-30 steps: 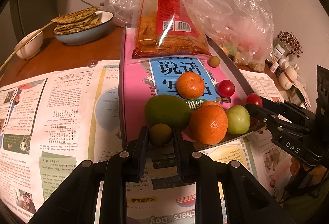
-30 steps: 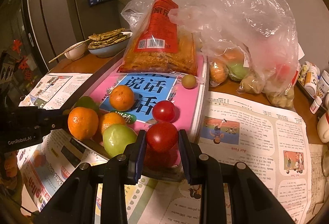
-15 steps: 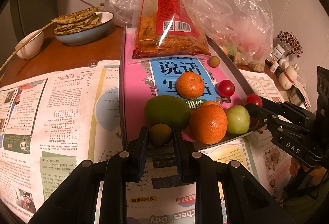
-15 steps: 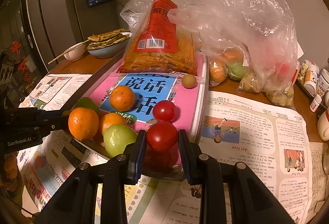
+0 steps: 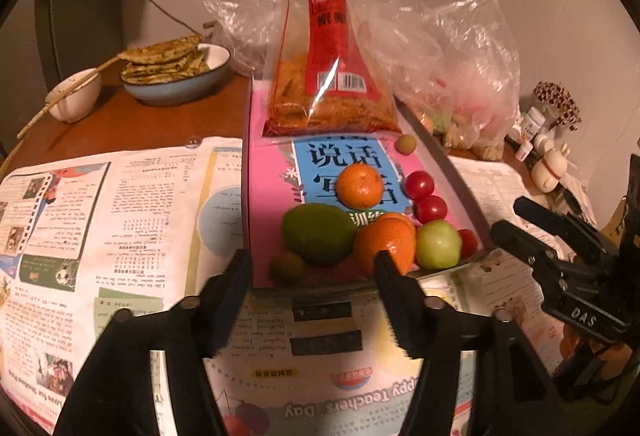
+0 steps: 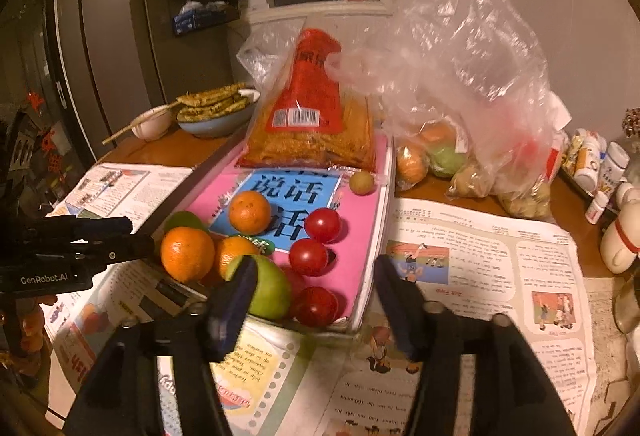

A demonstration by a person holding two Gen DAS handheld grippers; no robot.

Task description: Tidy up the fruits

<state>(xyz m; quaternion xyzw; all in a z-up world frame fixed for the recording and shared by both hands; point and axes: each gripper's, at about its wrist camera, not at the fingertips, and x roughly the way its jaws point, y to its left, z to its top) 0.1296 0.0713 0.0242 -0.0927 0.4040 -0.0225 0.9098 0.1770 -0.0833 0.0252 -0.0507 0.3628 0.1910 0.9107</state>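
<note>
Both jaws have just been opening, and nothing sits between them now: the left hand-held gripper [image 5: 312, 278] stands spread wide at the bottom of its own view, the small round olive-brown fruit [image 5: 287, 267] lying free just beyond its left finger on the near edge of the pink book with a blue title panel [image 5: 267, 192]. The right hand-held gripper [image 6: 314, 286] is likewise released, its fingers parted low in the right wrist view, with the glossy red tomato [image 6: 315, 306] sitting loose at the book's near corner, just beside the pale green round fruit [image 6: 269, 290]. Two more red tomatoes [image 6: 322, 225] sit further up the cover, and an orange mandarin [image 6: 249, 212] rests on the blue panel. In the left wrist view a large dark green oval fruit [image 5: 318, 234] touches another orange mandarin [image 5: 385, 246]. A clear bag of orange-brown snack with a red label [image 5: 332, 92] leans at the book's far end. Newspaper sheets [image 5: 120, 212] cover the brown worktop [image 5: 132, 120]. The left fingers look blurred.
</note>
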